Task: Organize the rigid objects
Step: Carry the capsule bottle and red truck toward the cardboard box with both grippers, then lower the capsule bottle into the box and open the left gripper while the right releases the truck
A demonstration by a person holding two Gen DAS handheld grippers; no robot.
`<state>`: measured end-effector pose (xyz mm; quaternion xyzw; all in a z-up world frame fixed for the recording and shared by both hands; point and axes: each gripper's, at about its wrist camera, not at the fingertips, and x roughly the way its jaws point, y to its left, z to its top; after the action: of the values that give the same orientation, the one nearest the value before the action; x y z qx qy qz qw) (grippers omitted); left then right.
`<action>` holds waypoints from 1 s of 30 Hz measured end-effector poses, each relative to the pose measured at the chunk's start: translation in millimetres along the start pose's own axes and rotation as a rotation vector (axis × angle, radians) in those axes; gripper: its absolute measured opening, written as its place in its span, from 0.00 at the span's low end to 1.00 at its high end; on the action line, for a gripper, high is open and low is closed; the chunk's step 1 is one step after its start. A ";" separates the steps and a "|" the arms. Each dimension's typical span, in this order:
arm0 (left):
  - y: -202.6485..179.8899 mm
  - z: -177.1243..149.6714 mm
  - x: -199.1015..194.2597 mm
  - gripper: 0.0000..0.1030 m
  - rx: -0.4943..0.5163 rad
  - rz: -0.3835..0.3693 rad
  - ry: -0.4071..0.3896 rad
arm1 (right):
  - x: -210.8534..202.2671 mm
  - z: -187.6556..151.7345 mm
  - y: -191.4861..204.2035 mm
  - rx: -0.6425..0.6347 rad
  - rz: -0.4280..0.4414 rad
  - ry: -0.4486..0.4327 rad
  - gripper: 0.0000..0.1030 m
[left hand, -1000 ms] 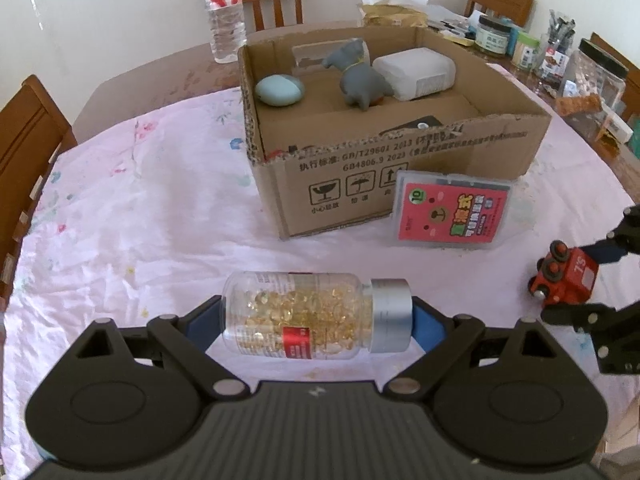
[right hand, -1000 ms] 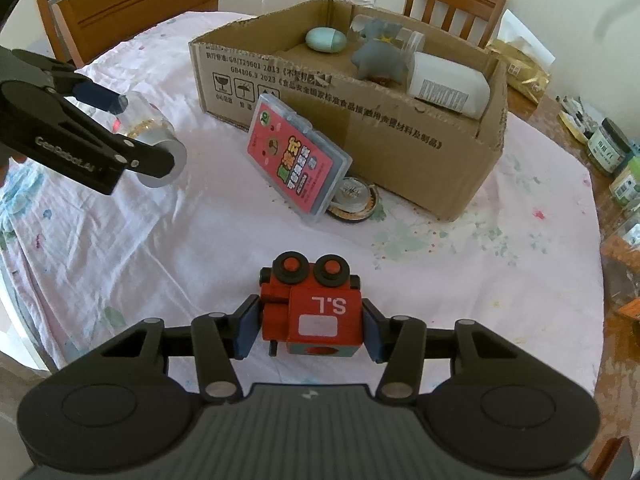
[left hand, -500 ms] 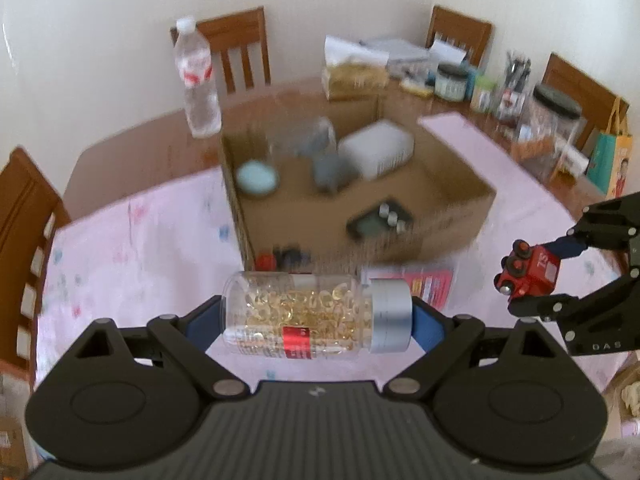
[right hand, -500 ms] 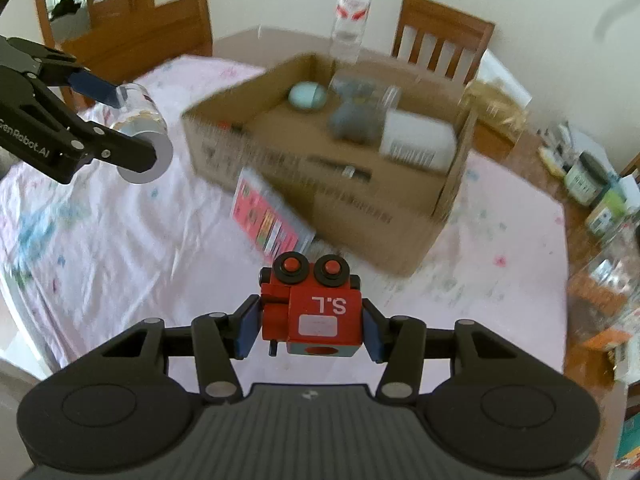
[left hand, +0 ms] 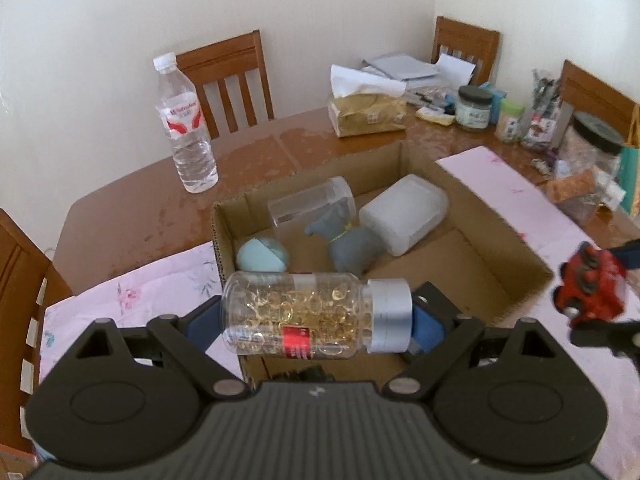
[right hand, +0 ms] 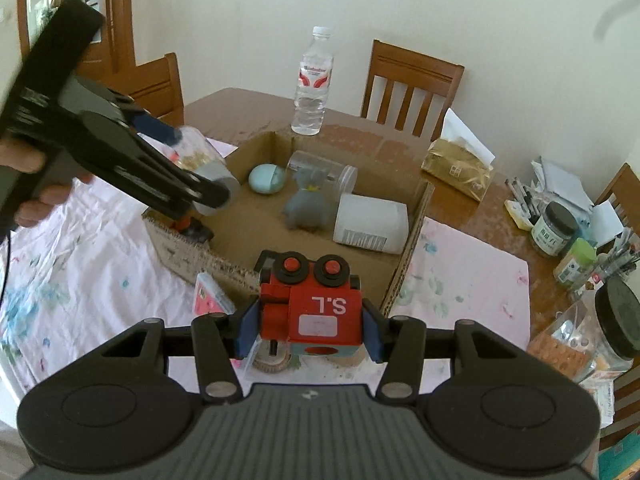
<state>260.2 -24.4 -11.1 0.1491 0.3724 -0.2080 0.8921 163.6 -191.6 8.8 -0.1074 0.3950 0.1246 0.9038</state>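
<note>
pink card box half hidden, toy train blurred

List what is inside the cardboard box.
In the cardboard box: a pale blue egg-shaped case, a grey toy animal, a clear empty jar and a white container. The left gripper hides the near-left corner.

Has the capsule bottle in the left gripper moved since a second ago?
Yes. The capsule bottle was low over the tablecloth; now it is over the cardboard box.

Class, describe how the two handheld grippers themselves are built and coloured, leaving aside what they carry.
Both the left gripper and the right gripper are matt black plastic: a ribbed central body, two rounded side lobes, silver pivot screws, angular linkage arms and blue-padded fingers. The left one's side bears faint white lettering.
</note>
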 end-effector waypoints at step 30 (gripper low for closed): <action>35.1 -86.1 -71.2 0.96 -0.291 0.175 0.080 | 100.4 68.4 -42.9 0.061 -0.029 0.048 0.55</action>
<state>179.9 60.9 -13.9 0.0585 0.4193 -0.0676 0.9034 289.9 -198.1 -15.9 -0.0883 0.4188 0.0969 0.8986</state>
